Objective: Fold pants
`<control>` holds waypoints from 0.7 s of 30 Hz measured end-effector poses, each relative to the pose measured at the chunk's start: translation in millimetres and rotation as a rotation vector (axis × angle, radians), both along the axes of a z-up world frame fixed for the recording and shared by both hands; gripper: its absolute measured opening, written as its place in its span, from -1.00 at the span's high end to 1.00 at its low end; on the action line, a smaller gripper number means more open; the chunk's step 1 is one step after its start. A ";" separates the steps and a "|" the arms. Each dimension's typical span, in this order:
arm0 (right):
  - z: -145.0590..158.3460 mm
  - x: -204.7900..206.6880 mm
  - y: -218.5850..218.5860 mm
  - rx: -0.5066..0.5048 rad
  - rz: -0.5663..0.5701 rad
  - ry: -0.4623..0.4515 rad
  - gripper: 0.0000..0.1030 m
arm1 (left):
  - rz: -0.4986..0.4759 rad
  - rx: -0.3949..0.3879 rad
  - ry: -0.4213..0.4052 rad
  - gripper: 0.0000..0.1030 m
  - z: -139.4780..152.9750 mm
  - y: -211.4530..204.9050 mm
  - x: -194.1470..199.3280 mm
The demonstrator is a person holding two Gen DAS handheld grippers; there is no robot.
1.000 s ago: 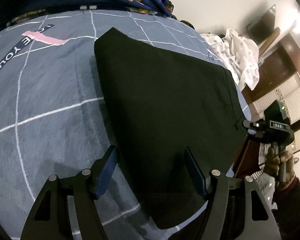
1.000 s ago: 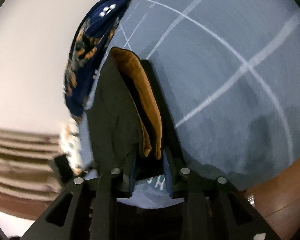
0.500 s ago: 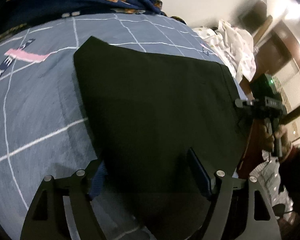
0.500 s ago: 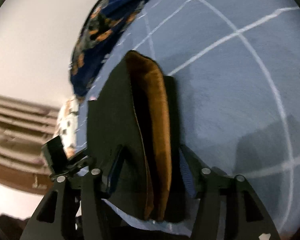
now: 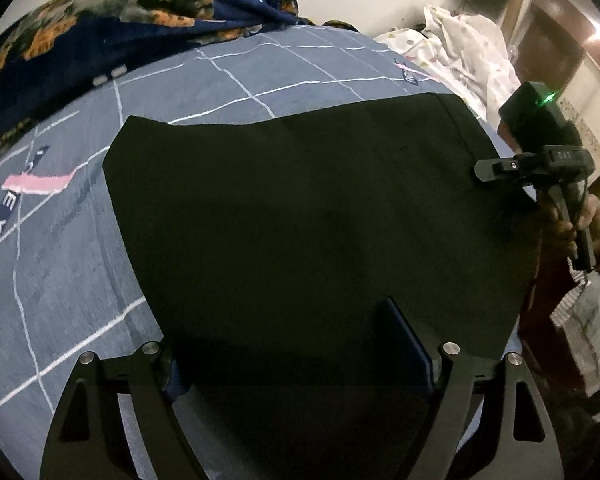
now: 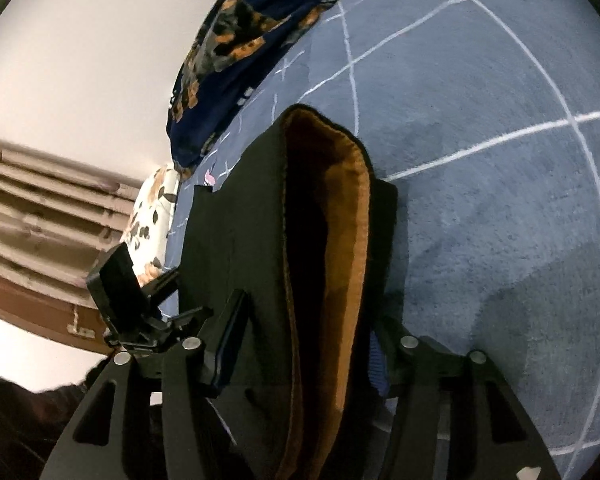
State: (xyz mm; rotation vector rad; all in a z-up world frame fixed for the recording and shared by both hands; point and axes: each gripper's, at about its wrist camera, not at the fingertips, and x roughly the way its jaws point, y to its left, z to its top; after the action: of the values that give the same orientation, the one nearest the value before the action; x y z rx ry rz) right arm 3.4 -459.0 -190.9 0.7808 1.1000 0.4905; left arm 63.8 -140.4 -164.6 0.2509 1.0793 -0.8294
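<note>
The black pants (image 5: 300,216) lie spread flat on a blue-grey bedsheet (image 5: 72,248) with white grid lines. My left gripper (image 5: 296,344) is open, its fingers straddling the near edge of the pants, with cloth lying between them. The right gripper (image 5: 488,170) shows at the pants' right edge in the left wrist view. In the right wrist view my right gripper (image 6: 300,344) is open around the pants' edge (image 6: 236,248), where the orange-brown lining (image 6: 340,248) of the opening shows between the fingers. The left gripper (image 6: 132,312) shows beyond the cloth.
A dark blue and orange patterned blanket (image 5: 112,12) lies bunched at the far side of the bed. A white patterned cloth pile (image 5: 468,48) lies at the far right corner. Brown wooden furniture (image 5: 556,20) stands beyond the bed's right edge. A pale wall (image 6: 80,60) is behind.
My left gripper has moved forward over the pants' near edge, so cloth now lies between its fingers. My right gripper's fingers have opened wider around the lined edge and the view has swung.
</note>
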 end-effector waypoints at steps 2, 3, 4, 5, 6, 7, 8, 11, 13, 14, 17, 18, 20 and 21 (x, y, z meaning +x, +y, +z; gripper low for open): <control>0.3 -2.6 1.7 -0.015 -0.005 -0.019 0.26 | -0.003 0.011 -0.019 -0.59 -0.2 -1.3 -1.1; -0.9 -3.3 1.8 -0.011 -0.011 -0.024 0.28 | -0.004 0.016 -0.028 -0.59 -0.3 -1.8 -2.2; -1.6 -3.3 1.6 -0.009 -0.016 -0.029 0.31 | -0.005 0.018 -0.035 -0.59 -0.3 -2.5 -2.9; -2.1 -4.0 1.4 -0.004 -0.022 -0.033 0.31 | -0.006 0.021 -0.039 -0.59 -0.3 -2.4 -3.1; -2.7 -4.6 0.8 0.004 -0.026 -0.037 0.32 | -0.007 0.023 -0.041 -0.59 -0.4 -2.3 -3.5; -3.2 -5.1 0.6 0.007 -0.030 -0.038 0.32 | -0.007 0.026 -0.042 -0.59 -0.3 -2.5 -3.6; -3.5 -5.0 0.4 0.006 -0.031 -0.037 0.32 | -0.007 0.030 -0.043 -0.59 0.0 -3.1 -3.5; -3.7 -4.2 -0.5 0.015 -0.028 -0.024 0.32 | -0.008 0.042 -0.050 -0.59 0.5 -6.4 -3.5; -5.3 -2.5 -2.3 0.036 -0.032 -0.007 0.30 | -0.006 0.045 -0.053 -0.59 0.4 -7.6 -3.5; -5.3 -1.5 -2.3 0.038 -0.032 -0.002 0.28 | -0.004 0.045 -0.053 -0.59 0.4 -7.4 -4.1; -6.1 0.4 -1.4 0.046 -0.039 0.011 0.25 | -0.003 0.047 -0.056 -0.59 0.2 -8.1 -4.0; -5.7 1.0 -0.7 0.043 -0.041 0.012 0.25 | -0.002 0.048 -0.057 -0.59 0.3 -8.2 -4.3; -3.8 0.2 1.8 0.021 -0.048 0.003 0.27 | -0.001 0.049 -0.061 -0.59 0.2 -8.5 -4.9; -3.0 -0.6 3.1 0.012 -0.052 -0.002 0.29 | -0.002 0.048 -0.063 -0.54 0.5 -8.4 -4.7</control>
State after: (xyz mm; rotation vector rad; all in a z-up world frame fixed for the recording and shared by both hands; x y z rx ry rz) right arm 2.8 -455.9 -194.0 0.8173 1.0735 0.4545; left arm 59.1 -148.8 -164.1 0.3169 1.0407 -0.7926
